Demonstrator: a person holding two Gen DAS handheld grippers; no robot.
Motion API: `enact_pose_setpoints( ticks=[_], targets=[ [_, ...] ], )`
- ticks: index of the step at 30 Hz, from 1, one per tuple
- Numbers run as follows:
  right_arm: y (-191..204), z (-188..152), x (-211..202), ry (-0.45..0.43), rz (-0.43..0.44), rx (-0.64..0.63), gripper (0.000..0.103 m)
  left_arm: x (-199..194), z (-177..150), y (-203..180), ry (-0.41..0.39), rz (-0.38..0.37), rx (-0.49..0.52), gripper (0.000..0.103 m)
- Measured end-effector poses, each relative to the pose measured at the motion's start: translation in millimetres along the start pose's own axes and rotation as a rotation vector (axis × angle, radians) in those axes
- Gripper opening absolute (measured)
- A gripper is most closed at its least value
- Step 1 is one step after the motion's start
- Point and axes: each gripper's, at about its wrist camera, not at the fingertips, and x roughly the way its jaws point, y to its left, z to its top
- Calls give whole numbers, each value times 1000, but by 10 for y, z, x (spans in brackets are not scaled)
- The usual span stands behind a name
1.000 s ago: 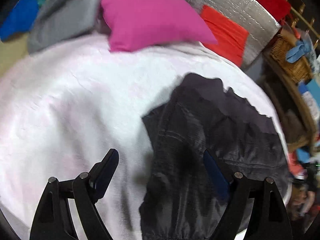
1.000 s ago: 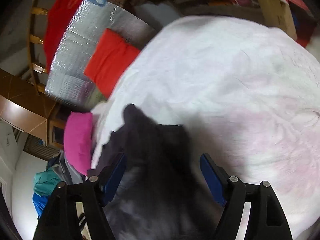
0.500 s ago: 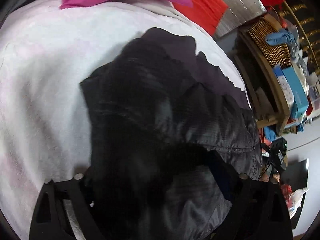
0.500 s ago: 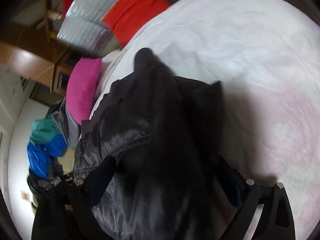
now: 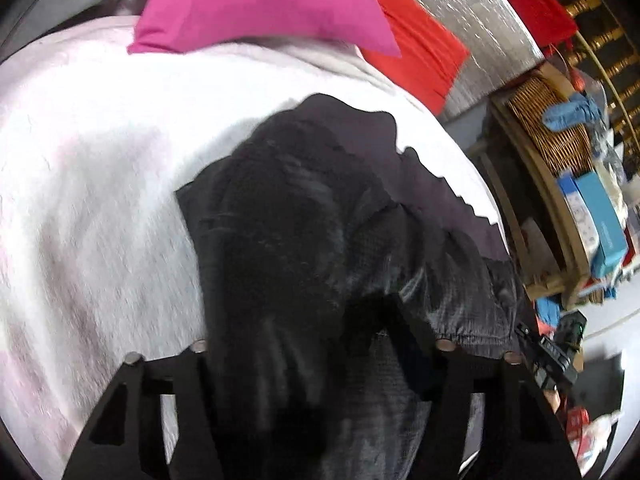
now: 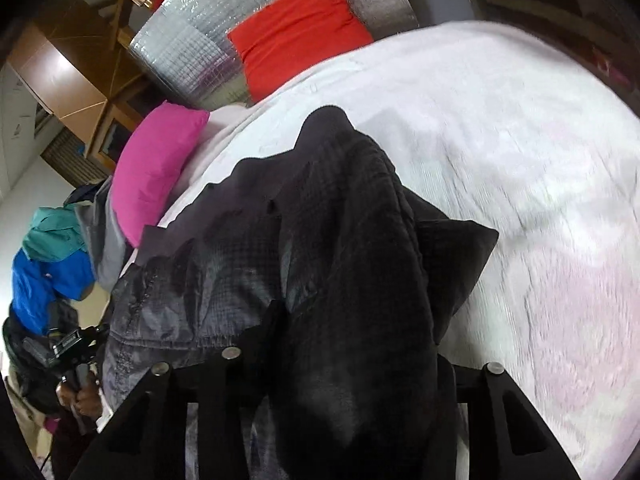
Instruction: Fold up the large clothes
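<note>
A large black quilted jacket (image 5: 320, 220) lies on a white bed cover (image 5: 100, 200); it also shows in the right wrist view (image 6: 340, 240). My left gripper (image 5: 312, 344) is shut on a bunched fold of the jacket, which drapes over and hides its fingertips. My right gripper (image 6: 340, 344) is shut on another fold of the same jacket, the cloth hanging over its fingers. The far part of the jacket rests on the bed. The other gripper and a hand (image 6: 76, 384) show at the left of the right wrist view.
A pink pillow (image 5: 260, 4) and a red pillow (image 5: 420, 52) lie at the bed's head by a silver padded headboard (image 6: 224, 40). A wicker basket (image 5: 548, 124) and shelf with boxes stand right. Blue and teal clothes (image 6: 48, 264) pile beside the bed.
Both grippers went from open above the jacket to shut on its cloth. The gripped folds have risen off the bed toward the cameras.
</note>
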Motion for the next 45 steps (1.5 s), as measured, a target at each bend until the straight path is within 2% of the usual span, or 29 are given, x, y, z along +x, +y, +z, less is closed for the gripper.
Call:
enact_pose_setpoints(
  ticks=[3,5,8,11,14,16,17,18,20,22,24,25,26,27,28,30,31,32,34,36,39,41,42,43,45],
  targets=[
    [35,136,65,-29,-15,5,41,47,108,14,-28,19,-35,58],
    [23,206,146,-28,-13,11,41,84,153,18,-50,61,-46,58],
    [-70,205,172,-7,19,59,41,160,168,-25,-51,106,-31,59],
    [-96,171,92,2,23,79,42,173,157,-116,-64,111,11,56],
    [-139,152,-46,30,13,100,57,152,140,-88,-59,93,-3,54],
    [-247,121,-243,3,58,150,74,117,136,-7,-38,80,-23,58],
    [-329,107,-347,-28,66,181,76,97,120,71,-14,75,-40,69],
    [-414,97,-419,-51,65,207,80,95,104,152,9,71,-57,76],
    [-612,76,-454,-48,75,271,82,92,82,209,13,44,-71,76],
    [-804,26,-311,21,112,354,82,95,82,199,10,40,-64,76],
    [-857,-16,-217,60,155,368,83,90,70,174,1,44,-51,74],
    [-820,-11,-211,46,166,348,83,79,60,157,-10,46,-45,69],
    [-758,-17,-181,48,222,331,83,78,67,132,-17,37,-37,59],
    [-703,-42,-144,68,278,325,83,59,51,116,-22,37,-31,55],
    [-589,-48,-70,92,305,303,82,54,58,85,-41,51,-20,53],
    [-291,-65,24,95,172,177,79,56,75,21,-58,75,4,46],
    [-179,-76,55,96,124,132,68,39,90,4,-65,82,9,45],
    [-113,-83,44,83,111,124,62,19,99,-23,-80,89,15,41],
    [-88,-66,-55,43,112,137,38,-37,111,-34,-100,91,23,36],
    [-55,-52,-241,-31,137,137,32,-95,113,-39,-113,77,15,33],
    [184,-19,-397,-119,133,34,32,-169,115,-122,-147,98,50,32],
    [170,-22,-252,-79,61,21,32,-102,115,-126,-132,159,59,35],
    [79,-29,-133,-26,18,55,34,-32,109,-99,-107,191,50,43],
    [1,-47,-31,21,-5,86,44,17,100,-73,-91,219,49,48],
    [-110,-73,-26,43,2,133,56,55,94,-78,-90,301,60,71]
  ],
)
